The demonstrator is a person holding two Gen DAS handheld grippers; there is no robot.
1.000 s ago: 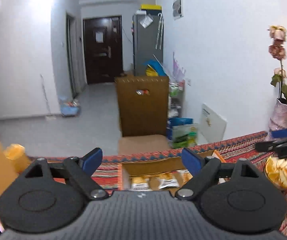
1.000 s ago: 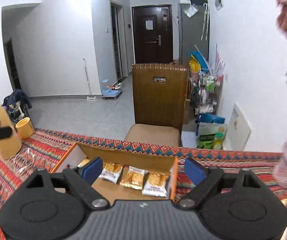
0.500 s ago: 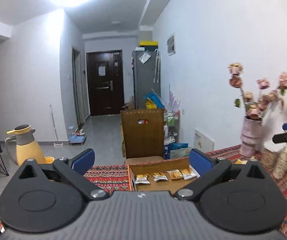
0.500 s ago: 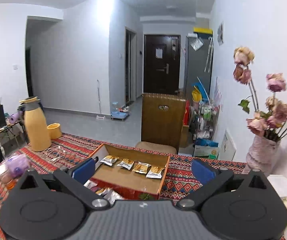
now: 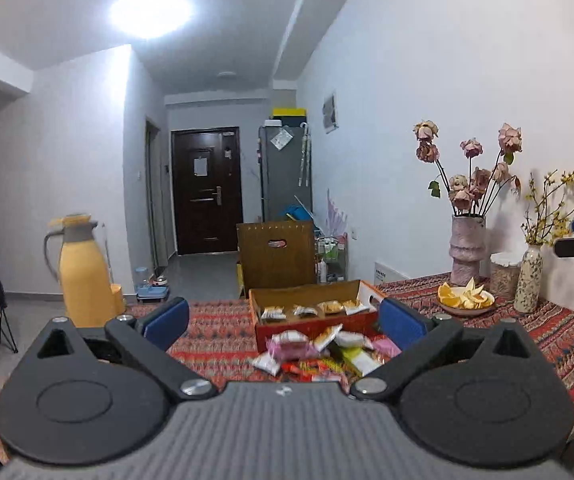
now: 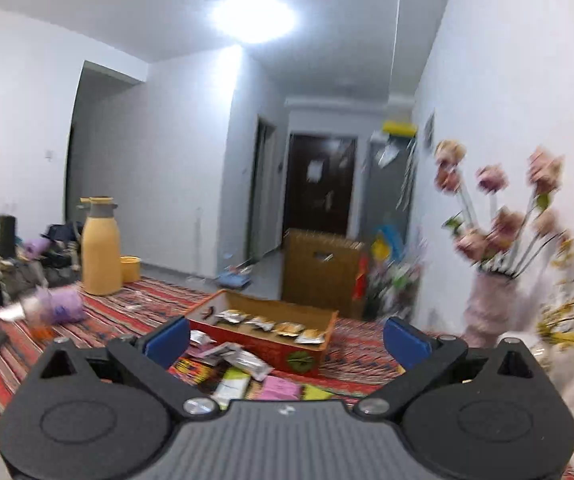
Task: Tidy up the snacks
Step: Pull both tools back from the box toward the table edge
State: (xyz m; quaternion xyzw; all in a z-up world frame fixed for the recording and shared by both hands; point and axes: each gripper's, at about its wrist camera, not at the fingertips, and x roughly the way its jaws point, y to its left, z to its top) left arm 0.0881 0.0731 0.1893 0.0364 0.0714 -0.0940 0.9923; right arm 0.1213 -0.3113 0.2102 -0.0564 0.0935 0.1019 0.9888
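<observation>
Both claws are standing wide with nothing between their blue pads. The left gripper [image 5: 283,316] is looking straight over a loose heap of small foil and paper snack packets [image 5: 319,350] lying just ahead and below, in front of the shallow orange cardboard box [image 5: 311,322] whose long side is running across the view. The right gripper [image 6: 287,334] is facing the same heap [image 6: 239,364] slightly left of centre, so the left seems better aligned. Only the left view is showing the bowl of orange peel [image 5: 465,300]; the right one is blurring.
</observation>
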